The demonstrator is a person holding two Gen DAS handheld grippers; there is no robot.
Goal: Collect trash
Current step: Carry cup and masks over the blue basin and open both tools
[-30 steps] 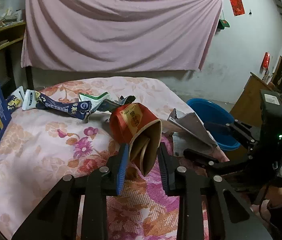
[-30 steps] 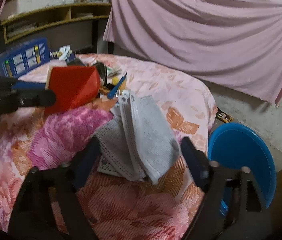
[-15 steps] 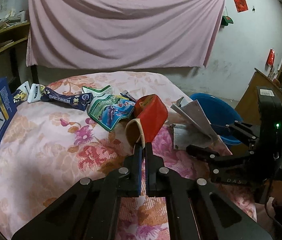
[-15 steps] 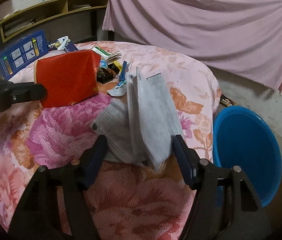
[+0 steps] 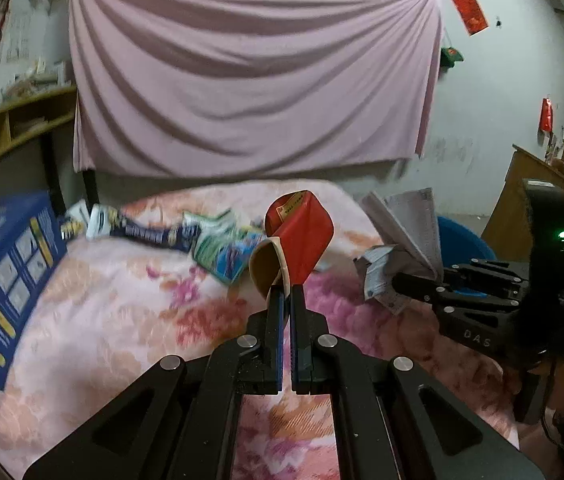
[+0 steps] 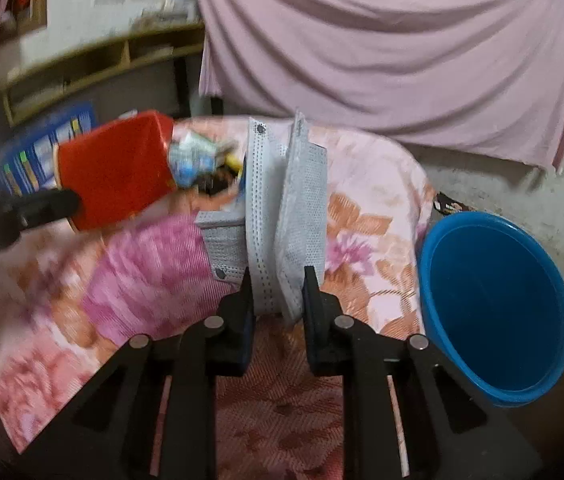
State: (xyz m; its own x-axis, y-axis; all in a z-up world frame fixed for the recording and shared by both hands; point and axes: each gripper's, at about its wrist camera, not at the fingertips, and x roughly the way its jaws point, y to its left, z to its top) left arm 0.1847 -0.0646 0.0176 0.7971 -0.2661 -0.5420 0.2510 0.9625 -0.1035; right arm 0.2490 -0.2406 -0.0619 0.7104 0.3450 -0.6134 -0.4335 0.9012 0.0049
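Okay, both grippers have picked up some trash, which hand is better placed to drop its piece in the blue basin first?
Probably the right. The right gripper, whose jaws have just been closing on the grey perforated sheets, sits beside the blue basin. The left gripper, pinching the red paper cup, is farther away.

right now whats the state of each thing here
left gripper: jaws shut on the rim of the red paper cup
red paper cup: squashed, lifted off the bed
right gripper: jaws just closing, gripping the grey perforated packaging
grey perforated packaging: crumpled, standing upright
blue basin: empty, beside the bed
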